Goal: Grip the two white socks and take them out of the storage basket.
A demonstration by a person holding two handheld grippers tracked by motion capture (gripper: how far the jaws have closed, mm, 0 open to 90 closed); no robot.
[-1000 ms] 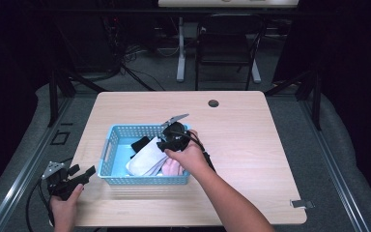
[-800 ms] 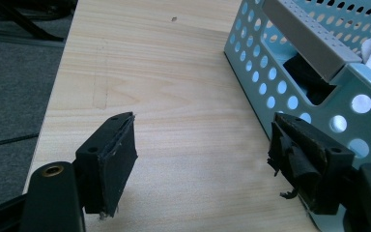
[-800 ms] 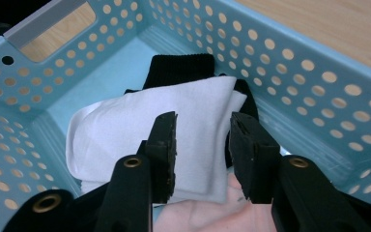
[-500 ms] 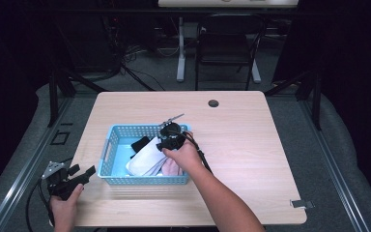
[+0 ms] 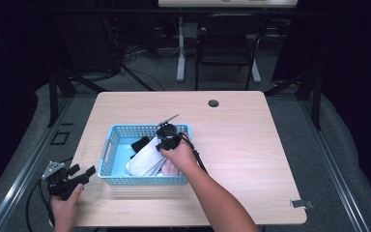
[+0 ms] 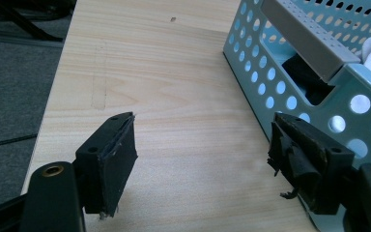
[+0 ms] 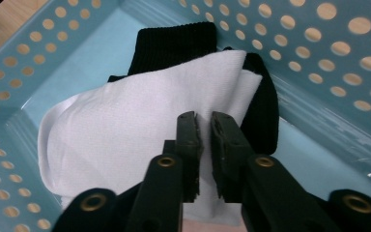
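A: Where is the right gripper (image 7: 204, 126) sitting?
B: Inside the blue basket (image 5: 110, 145), its jaws nearly pressed together over the white cloth (image 7: 125, 125); I cannot tell whether they are pinching it. The cloth is lying over a black sock (image 7: 174, 43) on the basket floor.

A: And the left gripper (image 6: 200, 154)?
B: It is resting with jaws spread wide and empty above the wooden table (image 6: 174, 67), just beside the basket's near left corner

Blue basket (image 5: 107, 150) on wooden table (image 5: 251, 140)
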